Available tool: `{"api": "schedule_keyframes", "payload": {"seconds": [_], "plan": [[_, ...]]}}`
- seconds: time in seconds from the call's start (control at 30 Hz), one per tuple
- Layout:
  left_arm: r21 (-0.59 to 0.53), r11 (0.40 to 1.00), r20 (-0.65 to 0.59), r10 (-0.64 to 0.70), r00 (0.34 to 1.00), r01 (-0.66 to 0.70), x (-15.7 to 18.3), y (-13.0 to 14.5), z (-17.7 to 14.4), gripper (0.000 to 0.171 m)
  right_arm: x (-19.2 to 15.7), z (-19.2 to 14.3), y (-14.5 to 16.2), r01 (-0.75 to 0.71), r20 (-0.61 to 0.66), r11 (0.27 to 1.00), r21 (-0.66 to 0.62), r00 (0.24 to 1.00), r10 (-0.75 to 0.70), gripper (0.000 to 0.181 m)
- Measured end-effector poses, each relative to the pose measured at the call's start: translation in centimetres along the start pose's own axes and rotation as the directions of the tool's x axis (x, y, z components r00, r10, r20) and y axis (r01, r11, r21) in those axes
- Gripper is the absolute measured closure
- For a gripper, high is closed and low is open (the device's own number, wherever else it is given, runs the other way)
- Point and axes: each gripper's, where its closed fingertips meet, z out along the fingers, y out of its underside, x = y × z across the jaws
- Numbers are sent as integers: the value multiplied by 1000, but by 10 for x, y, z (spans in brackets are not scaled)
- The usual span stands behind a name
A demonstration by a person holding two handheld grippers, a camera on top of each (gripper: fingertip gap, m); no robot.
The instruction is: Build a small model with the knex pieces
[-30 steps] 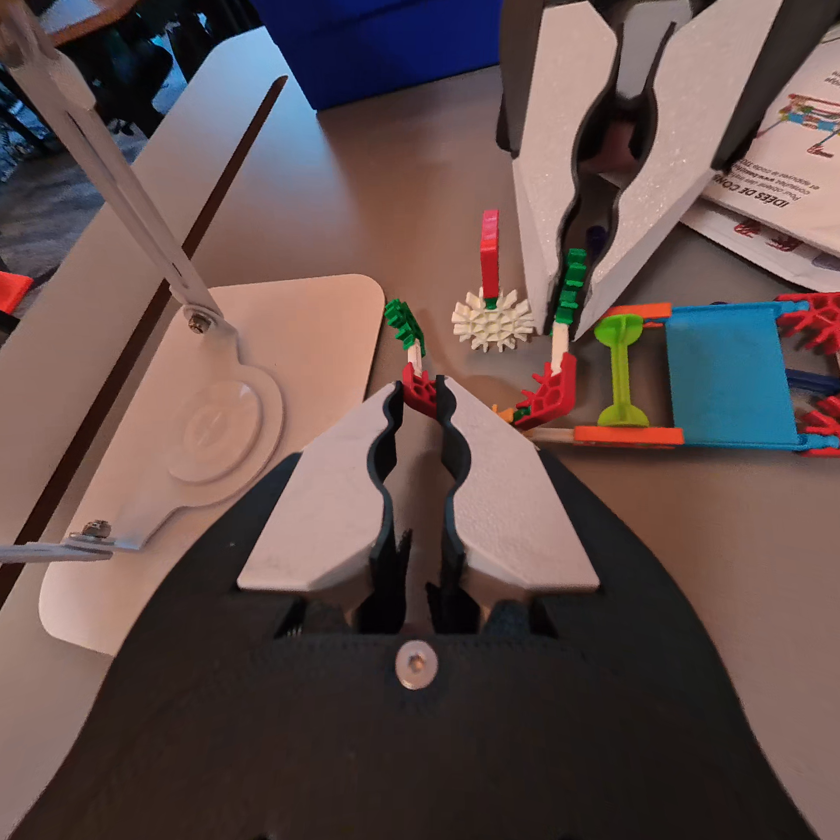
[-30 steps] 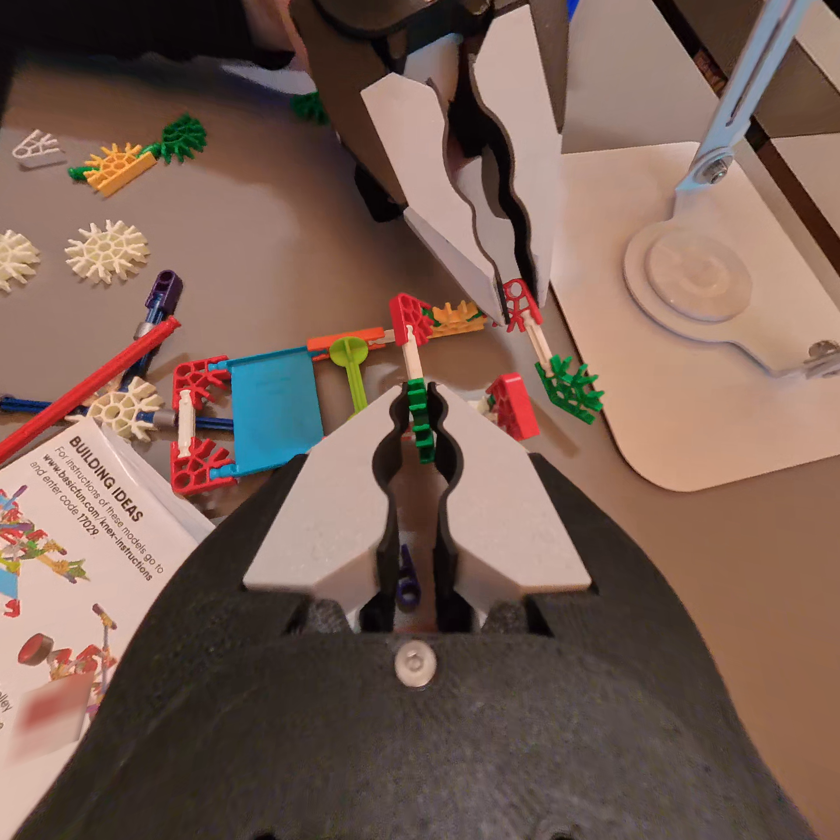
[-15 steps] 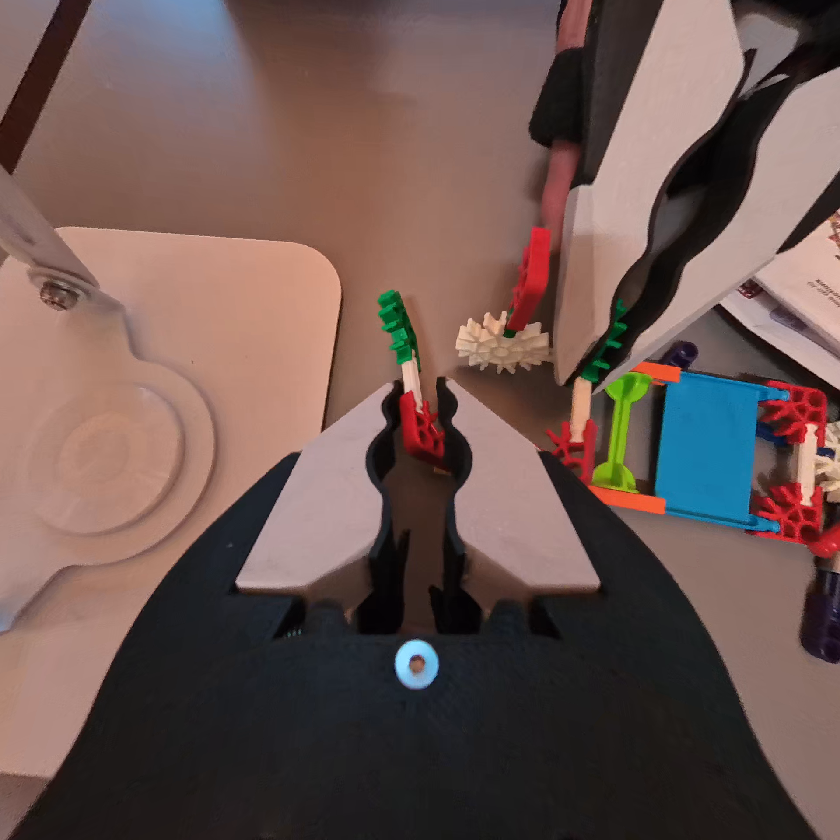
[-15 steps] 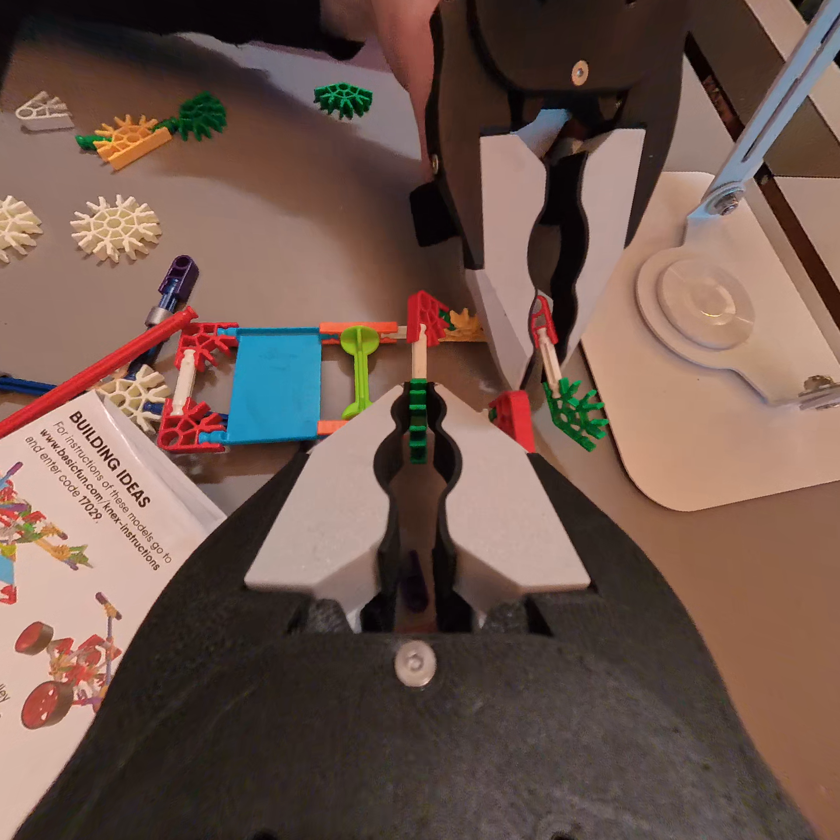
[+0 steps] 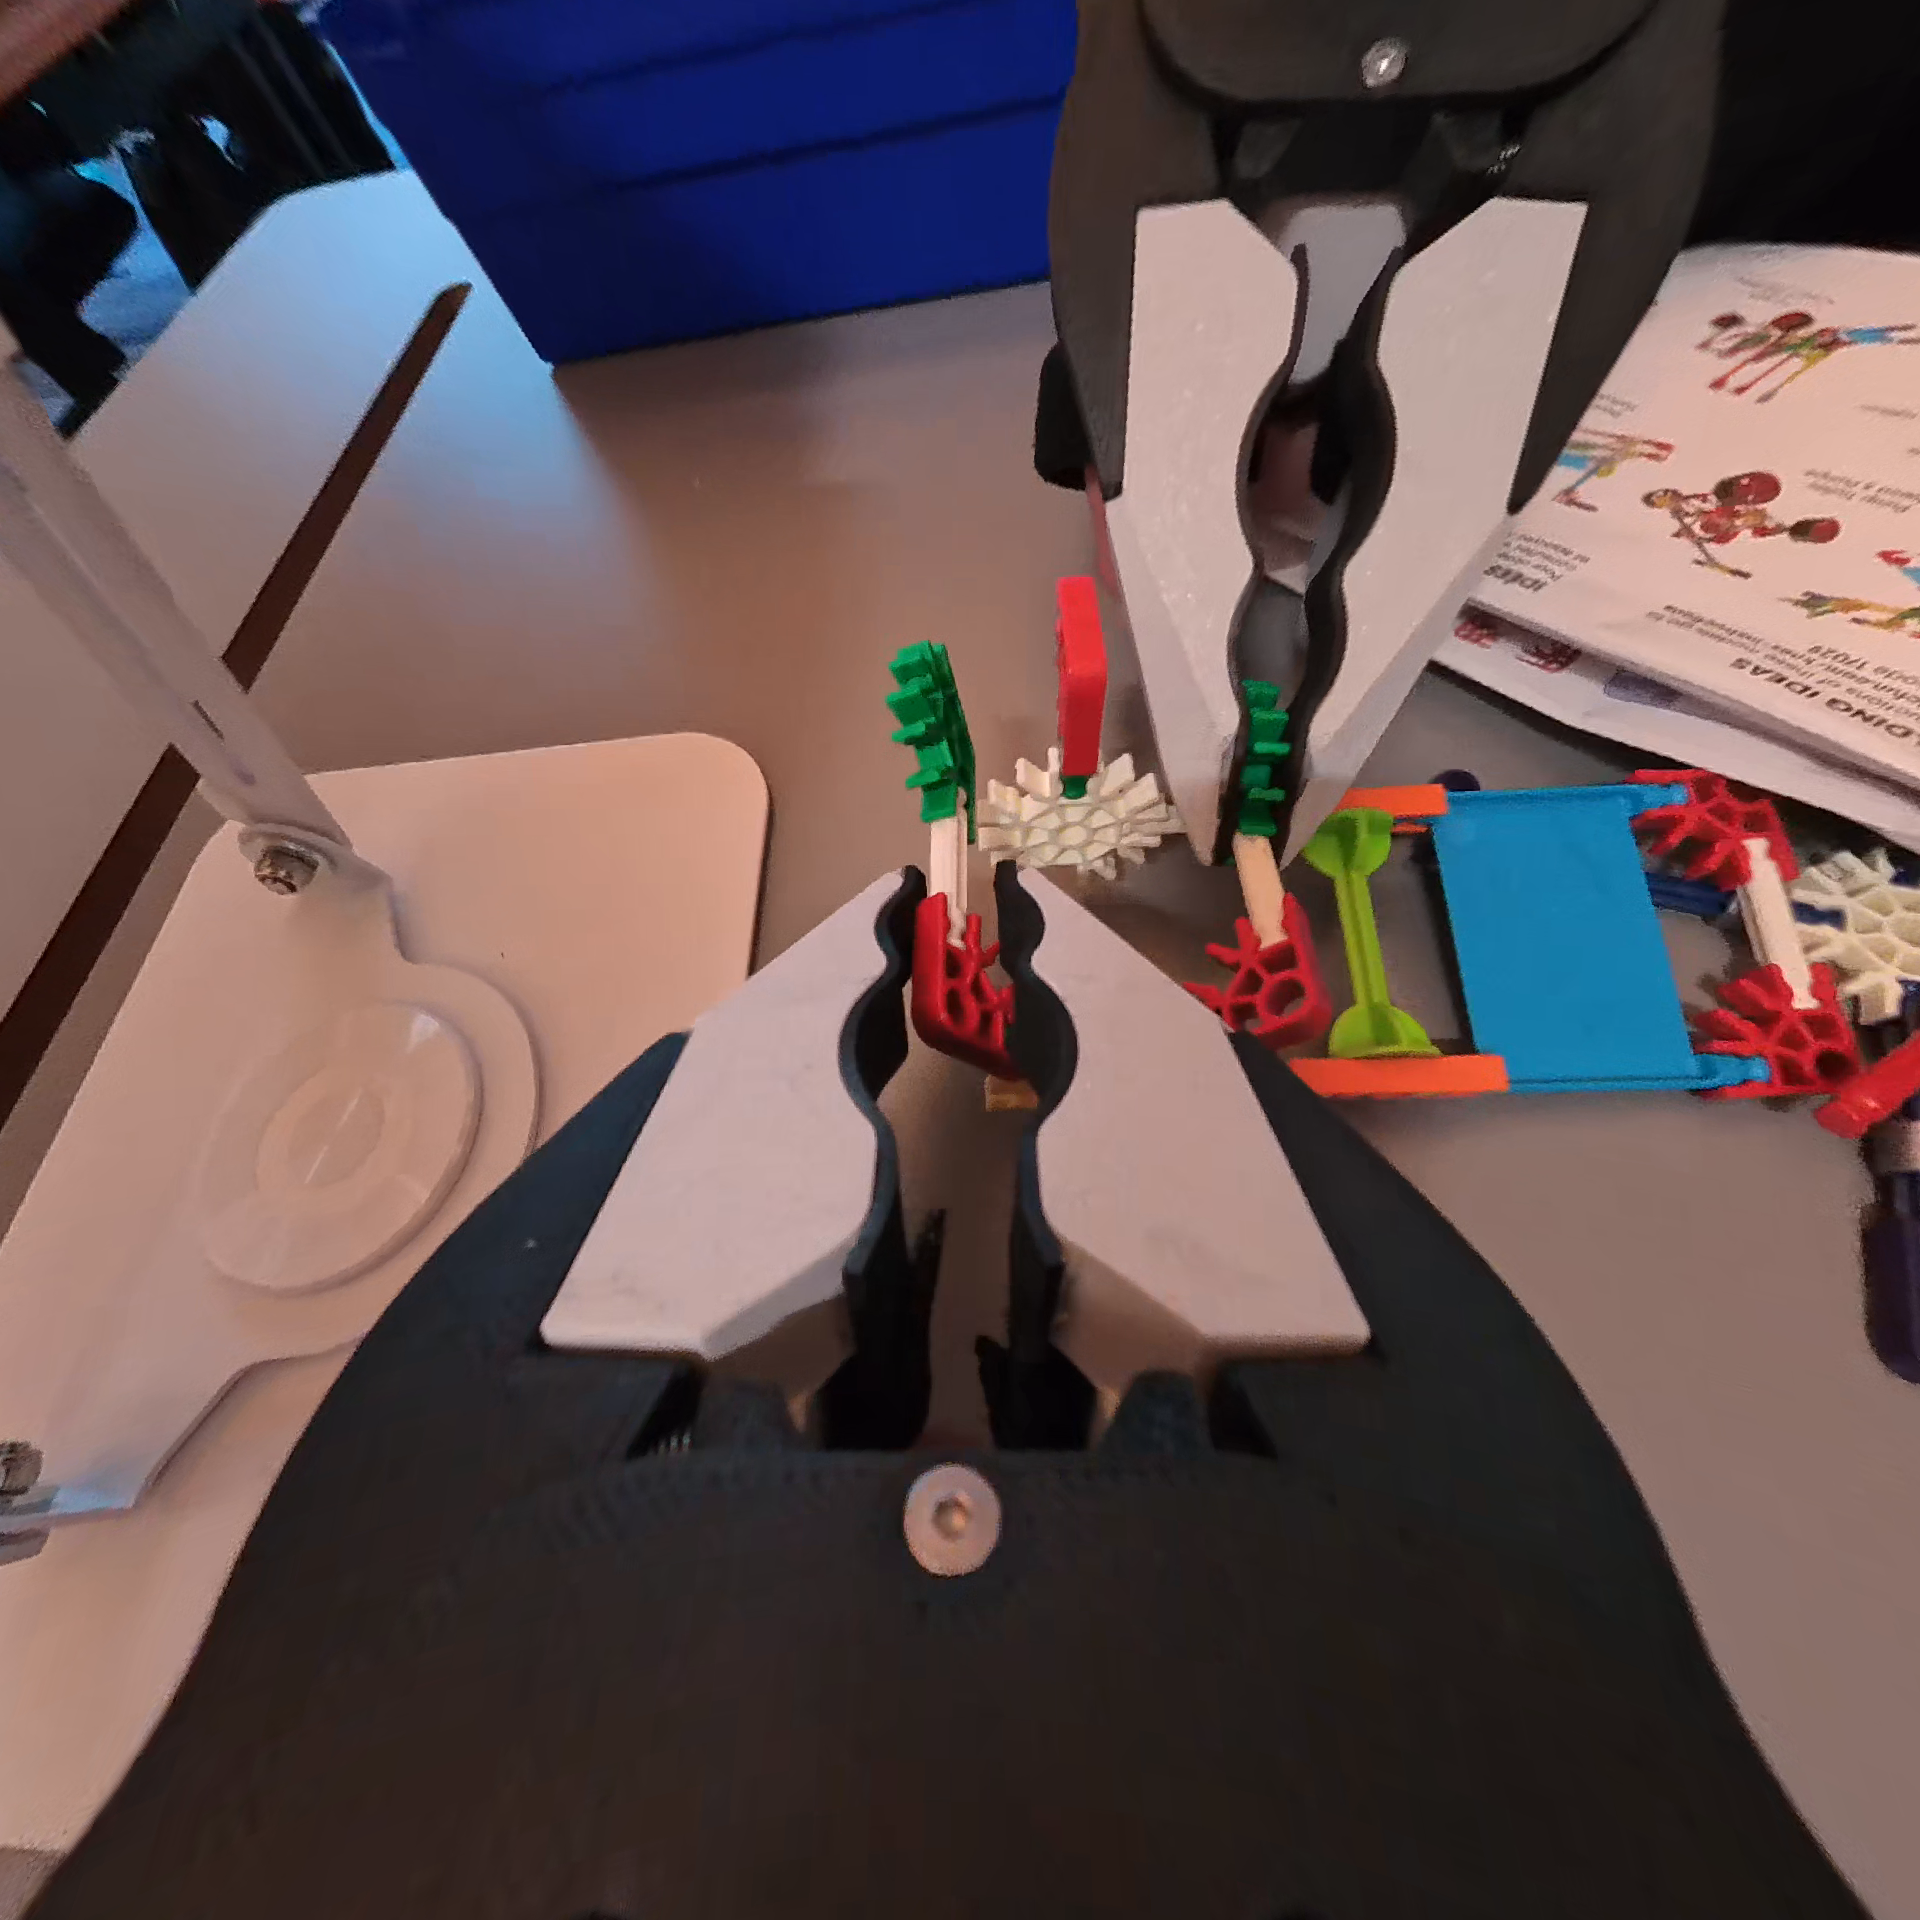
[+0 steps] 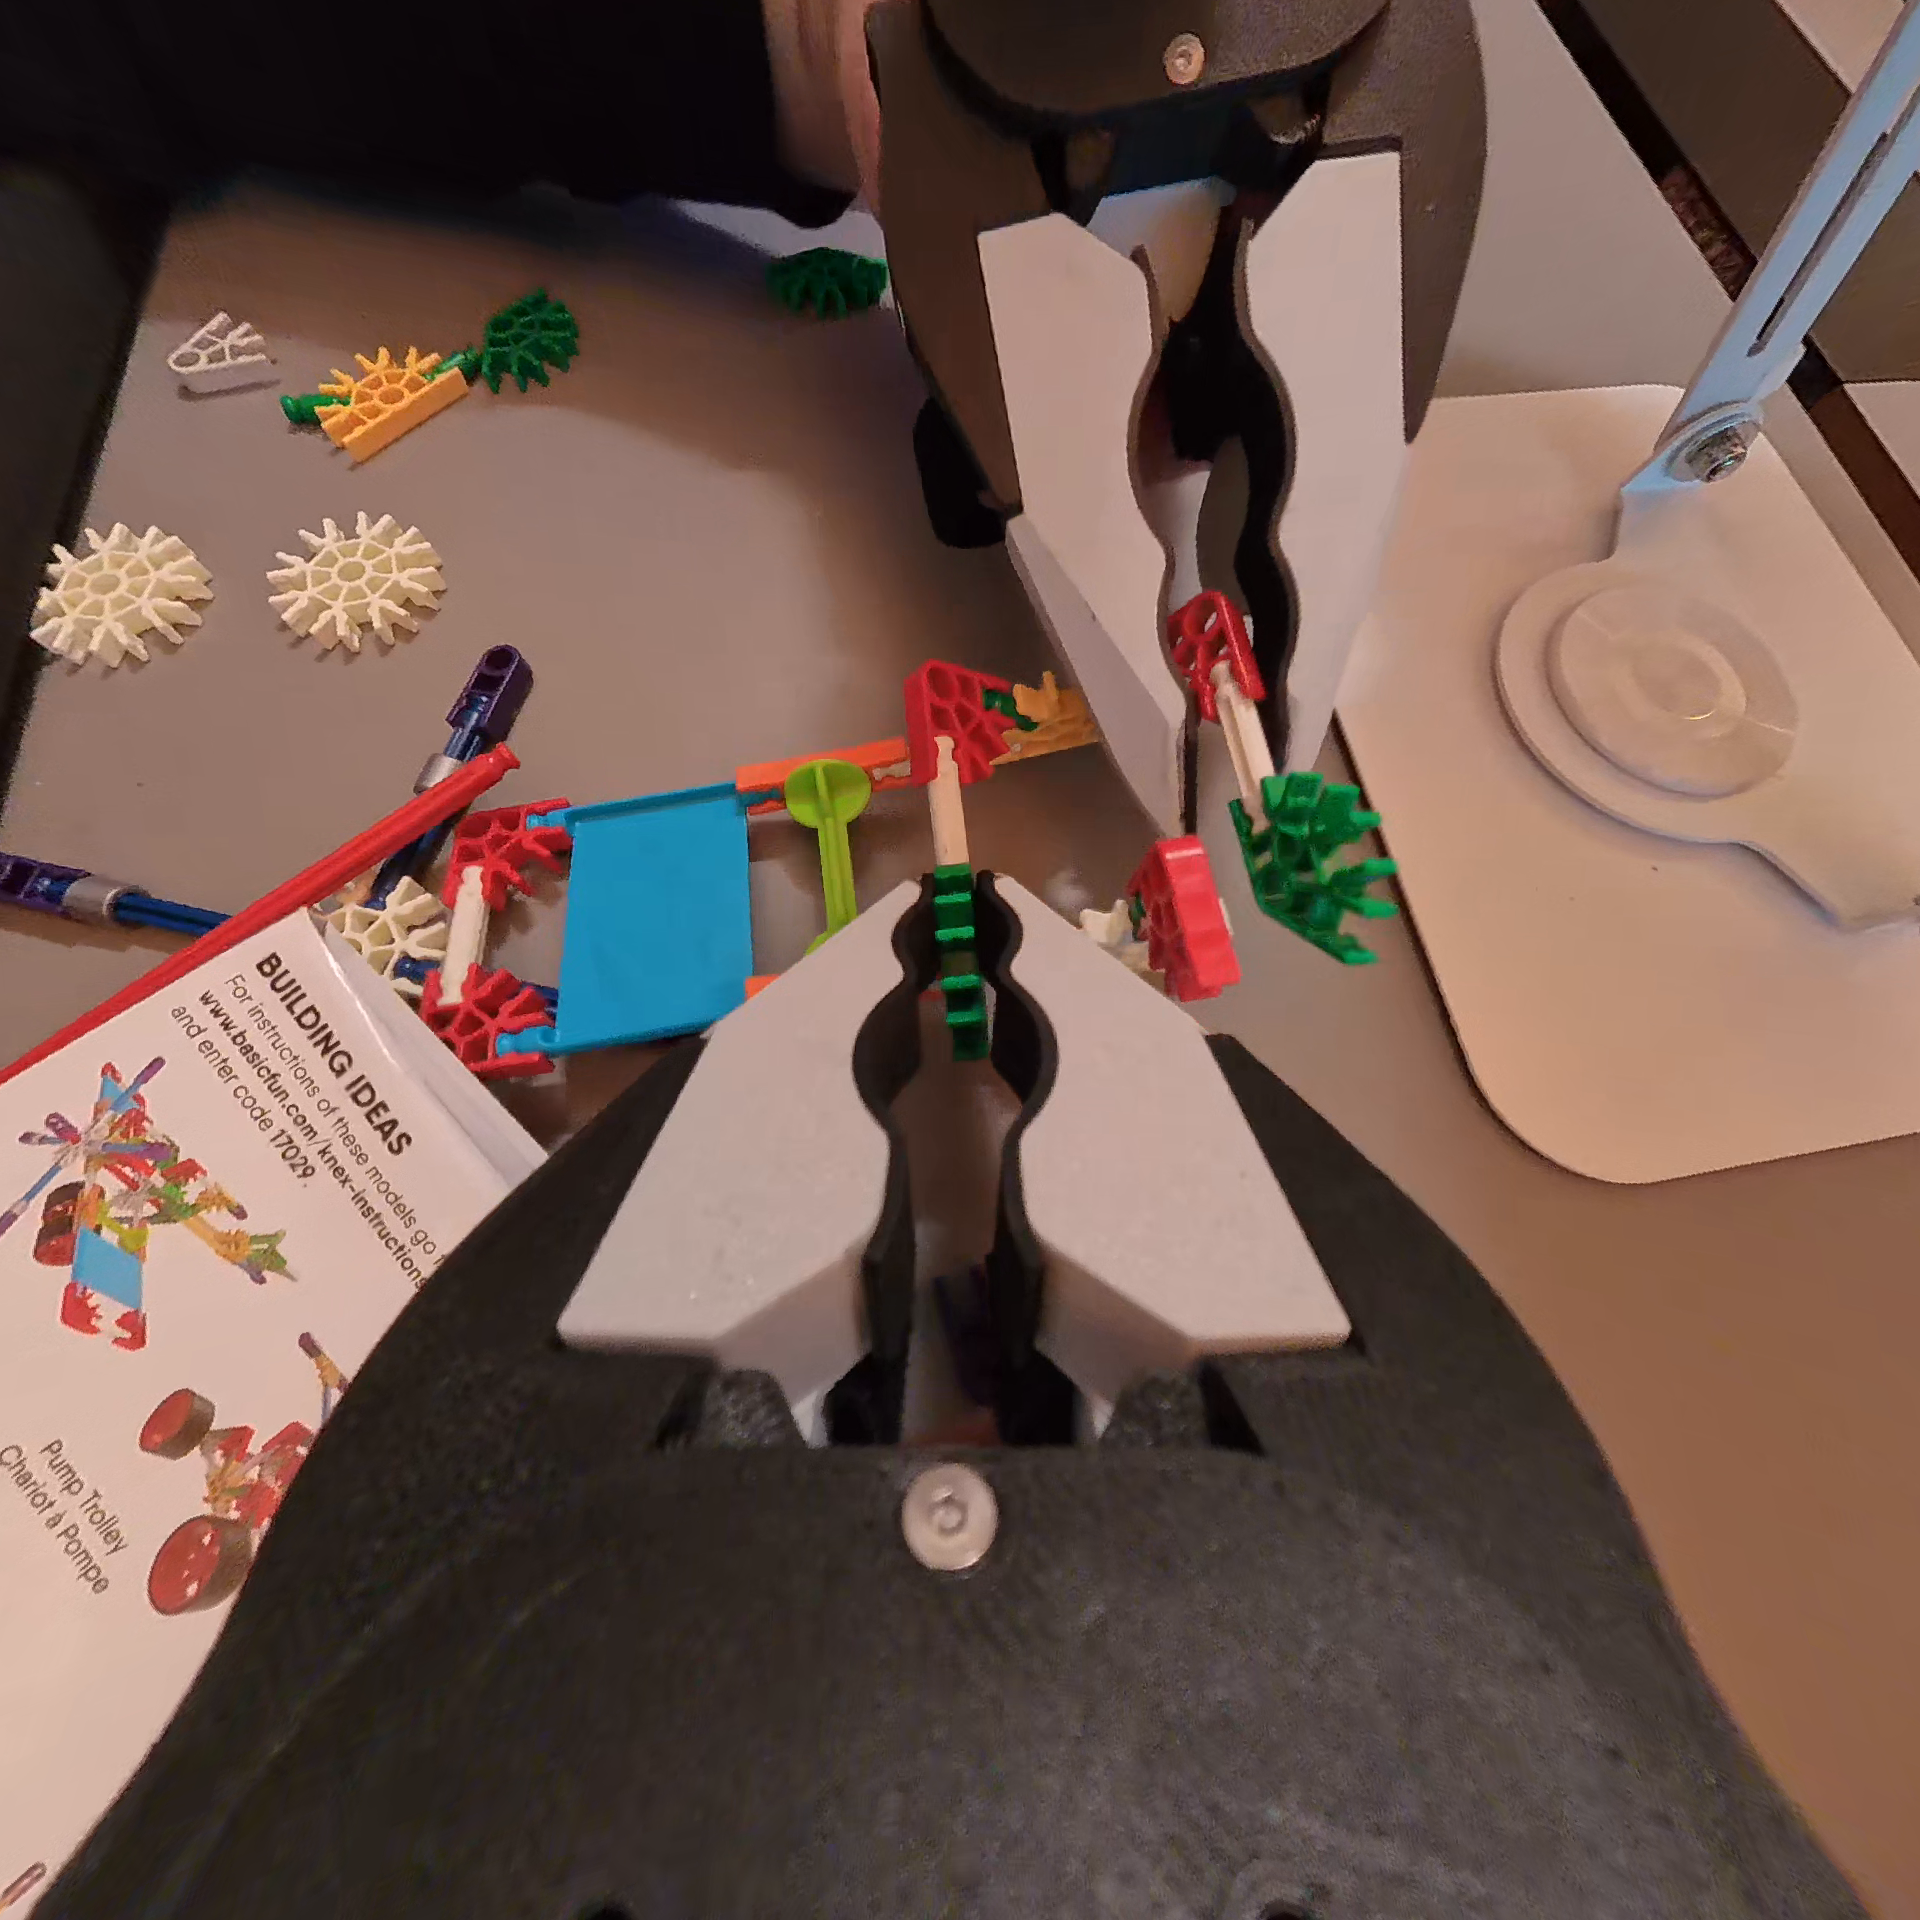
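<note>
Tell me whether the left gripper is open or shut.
Shut on a piece. The left gripper has its fingertips clamped on the red connector, whose white rod and green connector stick up clear of the table.

Toy frame [image 6: 655, 914] lies flat on the surface [image 6: 644, 540]. Booklet [image 6: 208, 1247] sits nearer than it, to the left. Two loose snowflake pieces [image 6: 353, 582] lie beyond. Stand base [image 6: 1662, 790] sits to the right.

Grey bench [image 5: 644, 582]; blue panel [image 5: 1553, 940]; lime spool [image 5: 1361, 935]; cream snowflakes [image 6: 353, 582]; red connector [image 5: 961, 997] and green connector [image 6: 961, 961] between white-and-black hand-held gripper fingers [image 5: 769, 1122].
</note>
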Motion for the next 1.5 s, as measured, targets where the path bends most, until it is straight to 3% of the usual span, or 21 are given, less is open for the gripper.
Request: {"api": "schedule_keyframes", "payload": {"seconds": [0.23,0.5,0.8,1.07,1.2,1.27,1.4,1.5], "plan": [[-43,998,48,50,998,-48,0,7,0,158,-1,2,0,7,-4,1000,-5,1000,-7,176],[-152,988,140,4,990,18,-14,21,-8,144,4,2,5,6,-35,1000,-22,999,-7,162],[-233,966,269,-46,962,112,-13,22,-34,133,7,3,3,13,-49,1000,-12,999,-14,172],[-198,964,325,-106,940,177,-7,20,-57,143,3,6,2,45,-51,999,-23,998,-46,178],[-221,964,309,-74,948,147,13,22,-51,145,6,7,2,48,-69,998,-26,996,-50,177],[-277,956,338,1,941,98,20,25,-50,158,8,6,3,42,-77,999,-31,996,-45,177],[-315,941,388,7,922,125,28,33,-49,121,10,6,2,36,-89,999,-32,995,-39,177],[-301,938,389,-42,920,170,27,36,-48,113,11,5,1,41,-100,998,-39,994,-45,178]]}}
